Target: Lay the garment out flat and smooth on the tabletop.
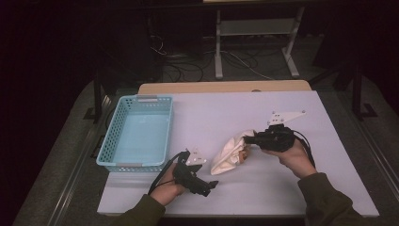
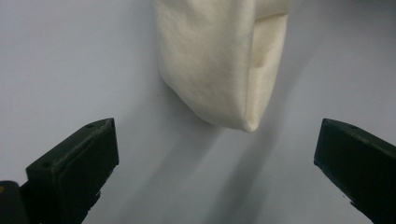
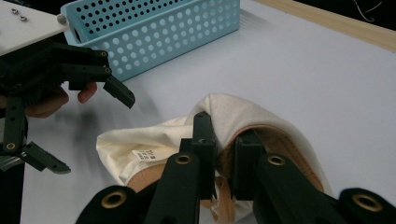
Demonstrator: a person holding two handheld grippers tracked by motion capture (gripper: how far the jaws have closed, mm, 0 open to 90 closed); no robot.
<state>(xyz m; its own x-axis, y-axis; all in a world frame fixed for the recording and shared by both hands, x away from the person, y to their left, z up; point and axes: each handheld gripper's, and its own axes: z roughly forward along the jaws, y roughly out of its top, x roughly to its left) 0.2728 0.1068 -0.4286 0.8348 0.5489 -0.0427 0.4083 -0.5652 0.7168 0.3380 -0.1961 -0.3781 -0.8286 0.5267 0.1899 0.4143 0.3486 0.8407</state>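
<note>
We hold the cream cloth bag point(image 1: 229, 154) at centre frame on the desk point(image 1: 282, 193), our right tool point(image 1: 248, 139) pinched on its upper rim. It looks light, soft and floppy, so the hem is the sure grip. Our left tool point(image 1: 212, 184) stands wide, empty, near the bag's lower end. The right tool's view shows a tan lining point(image 3: 275, 135) and label point(image 3: 144, 154); the high view shows the blue basket point(image 1: 136, 132) at left.

A dim lab or test room: a bare white table point(image 1: 282, 188) on a grey floor, loose cables point(image 1: 188, 66) and a metal stand point(image 1: 254, 33) behind it.
</note>
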